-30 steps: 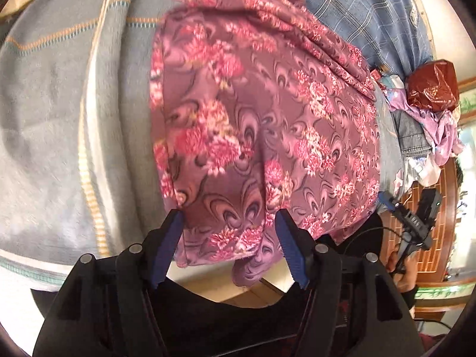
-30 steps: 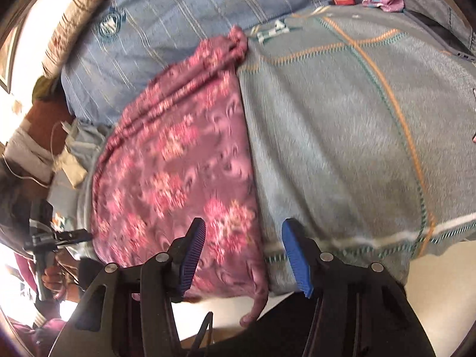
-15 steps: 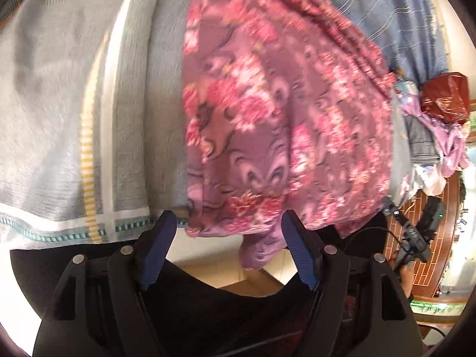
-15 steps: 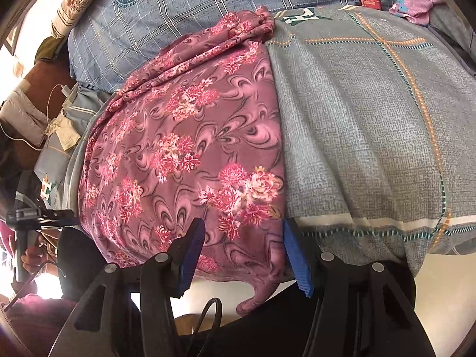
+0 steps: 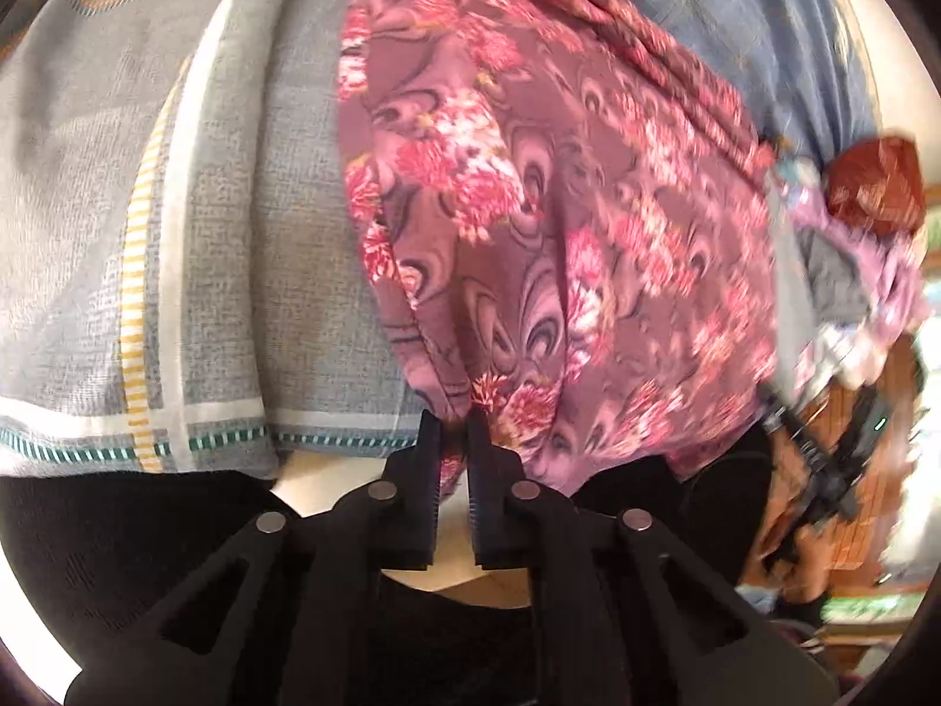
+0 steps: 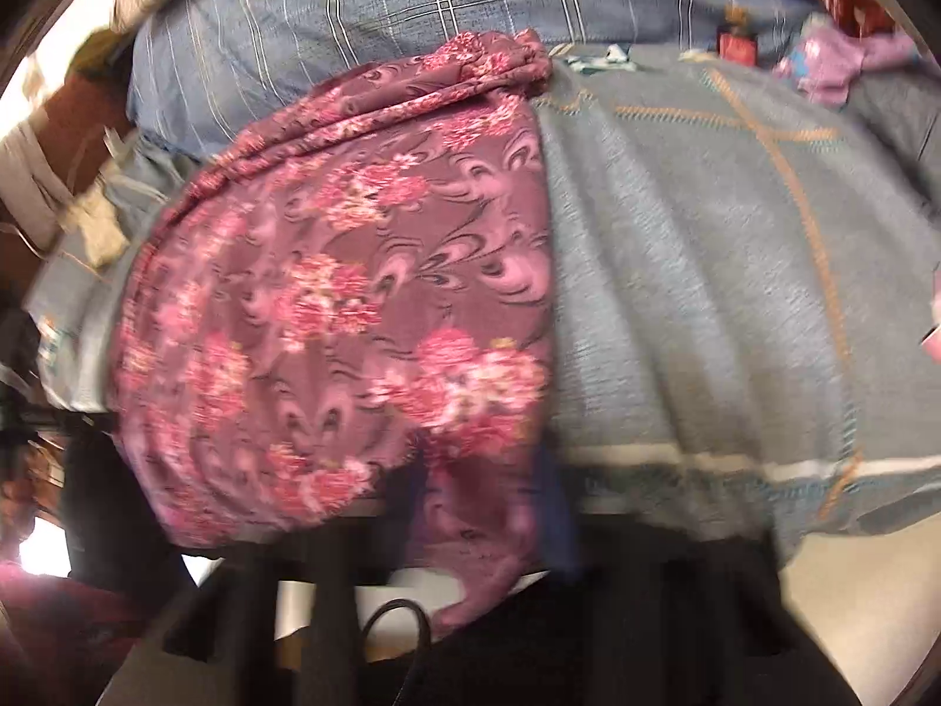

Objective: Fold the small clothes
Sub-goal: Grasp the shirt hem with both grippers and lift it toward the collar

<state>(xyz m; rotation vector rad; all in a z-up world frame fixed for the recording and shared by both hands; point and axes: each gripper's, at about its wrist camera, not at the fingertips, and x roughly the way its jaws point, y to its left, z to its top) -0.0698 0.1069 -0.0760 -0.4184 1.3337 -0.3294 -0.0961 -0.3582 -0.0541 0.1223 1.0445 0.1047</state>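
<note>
The left tongs (image 5: 453, 420), wide open a moment ago, have now closed on the near hem of the floral garment (image 5: 559, 223) spread on the grey blanket (image 5: 235, 235), at 6 o'clock, so folding can start, while the right tongs (image 6: 479, 470) are too blurred to judge.

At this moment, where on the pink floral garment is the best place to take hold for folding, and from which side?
The near hem, from the bed's front edge. The floral garment lies flat on the grey blanket with only that hem hanging past the edge, so jaws can close around it. The left gripper already pinches one near corner there; the right gripper straddles the dangling hem, too blurred to judge closure.
</note>
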